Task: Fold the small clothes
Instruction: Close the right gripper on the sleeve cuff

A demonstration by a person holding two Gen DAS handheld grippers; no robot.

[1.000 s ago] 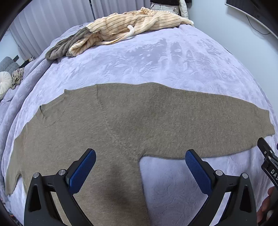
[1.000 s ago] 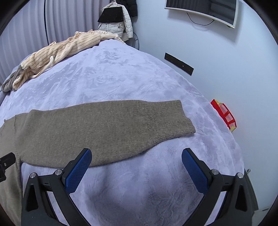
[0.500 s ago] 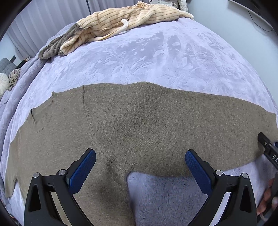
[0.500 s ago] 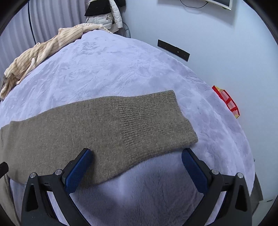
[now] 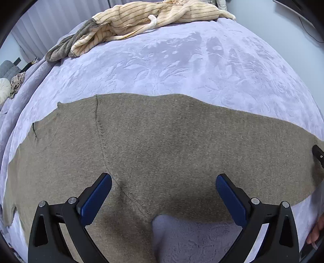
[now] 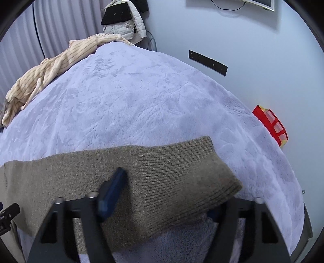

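Closing now, the right gripper (image 6: 162,194) brings its jaws in on the sweater's sleeve cuff (image 6: 182,172). The left blue pad lies on top of the knit and is blurred; the right finger is tucked under the cuff's near edge, hidden by the fabric. The ribbed cuff is bunched and raised between them, so the cloth sits between the jaws, though whether the pads already press it I cannot tell for sure.

The left gripper (image 5: 164,190) hangs wide, both blue pads (image 5: 95,198) well apart, above the sweater (image 5: 162,141) at the armpit, where sleeve meets body. Nothing is between its pads; they stand above the knit.

The brown sweater lies flat across the near part of the bed (image 5: 182,66), over a pale lilac embossed blanket. Its sleeve stretches out to the right, the cuff ending near the bed's right edge. The shoulder seam runs down toward the left pad.

At the far end of the bed lies a cream striped garment (image 5: 151,18) in a heap, with a grey piece beside it. In the right view a pale jacket (image 6: 123,20) hangs by the wall, and a red box (image 6: 271,127) sits beyond the bed's edge.
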